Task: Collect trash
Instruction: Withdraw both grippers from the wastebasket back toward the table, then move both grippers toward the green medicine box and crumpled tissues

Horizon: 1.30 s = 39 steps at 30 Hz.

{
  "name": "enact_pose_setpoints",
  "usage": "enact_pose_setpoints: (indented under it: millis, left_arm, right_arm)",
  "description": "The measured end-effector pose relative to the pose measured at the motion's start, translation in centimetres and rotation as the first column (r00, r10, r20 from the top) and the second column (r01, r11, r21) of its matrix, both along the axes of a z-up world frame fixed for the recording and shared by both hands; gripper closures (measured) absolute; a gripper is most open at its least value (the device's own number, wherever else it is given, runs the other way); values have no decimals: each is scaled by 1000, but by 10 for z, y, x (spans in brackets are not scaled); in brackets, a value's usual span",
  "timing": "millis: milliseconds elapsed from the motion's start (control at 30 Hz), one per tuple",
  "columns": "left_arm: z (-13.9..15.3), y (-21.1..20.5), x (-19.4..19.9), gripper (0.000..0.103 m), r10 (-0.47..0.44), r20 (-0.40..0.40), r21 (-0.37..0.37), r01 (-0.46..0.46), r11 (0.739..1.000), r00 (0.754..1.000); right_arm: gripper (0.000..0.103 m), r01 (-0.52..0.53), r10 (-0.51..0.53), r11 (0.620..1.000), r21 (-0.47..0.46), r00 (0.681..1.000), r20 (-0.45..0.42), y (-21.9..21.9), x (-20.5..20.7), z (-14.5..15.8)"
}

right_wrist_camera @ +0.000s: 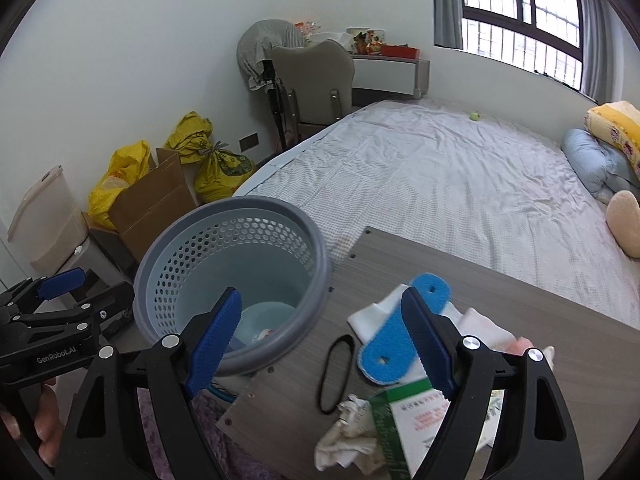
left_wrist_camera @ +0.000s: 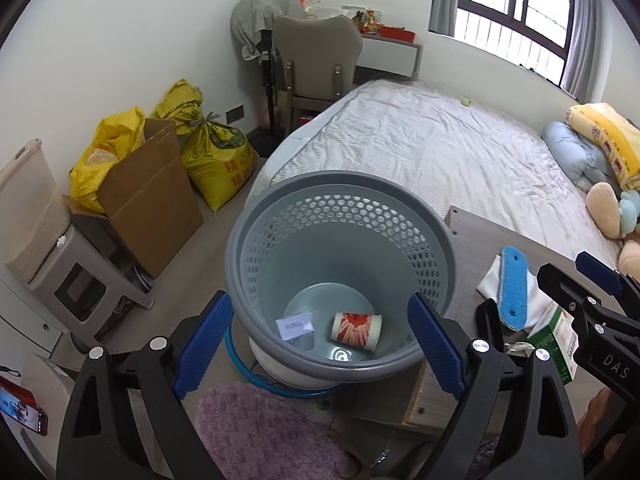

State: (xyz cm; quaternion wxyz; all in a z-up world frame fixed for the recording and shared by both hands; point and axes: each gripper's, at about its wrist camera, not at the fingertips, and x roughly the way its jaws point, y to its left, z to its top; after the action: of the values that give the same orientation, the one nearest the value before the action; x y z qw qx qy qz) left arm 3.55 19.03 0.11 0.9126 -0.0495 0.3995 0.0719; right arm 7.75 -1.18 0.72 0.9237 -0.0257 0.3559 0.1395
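Hovering over the grey bin (left_wrist_camera: 340,240), left tool (left_wrist_camera: 320,340) gapes, empty; right tool (right_wrist_camera: 320,340) likewise above tabletop (right_wrist_camera: 500,292) litter.

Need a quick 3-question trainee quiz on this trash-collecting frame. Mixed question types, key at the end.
1. True or false: the grey basket already holds a paper cup and a small white slip.
2. Which of these lies on the wooden board? A) blue sponge pad B) tennis ball C) yellow sack
3. Fill in: the jaws of the left gripper and the right gripper are both ____, holding nothing.

Key: 1 true; 2 A; 3 open
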Motion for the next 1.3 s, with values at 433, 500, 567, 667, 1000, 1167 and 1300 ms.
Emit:
enact_pose_setpoints:
  millis: [433,500,567,667,1000,1167,1300]
  left_arm:
    - [1,-57,0,15,-116,11,-4,116,993,993]
    - [2,-66,-1,15,-136,17,-1,136,991,991]
    - [3,-74,-2,15,-153,21,-1,153,988,988]
    - [5,-82,-1,15,-173,25,2,173,985,985]
    - [2,-101,-4,15,-227,32,-6,228,974,973]
    - [-2,-108,-6,15,-248,23,5,247,969,969]
    - [-7,-119,-3,15,-263,8,16,263,965,965]
  right_arm:
    - [25,160,-160,987,15,987,23,-75,-29,3]
    - [25,180,-181,983,20,983,24,-84,-33,3]
    - [25,200,-200,980,22,979,26,-92,-39,2]
    - [25,223,-224,974,27,974,29,-104,-45,2]
    - [24,299,-299,954,18,954,16,-137,-64,-6]
    - [24,335,-335,942,21,942,0,-155,-71,-12]
    - [24,354,-354,935,20,935,-19,-166,-78,-20]
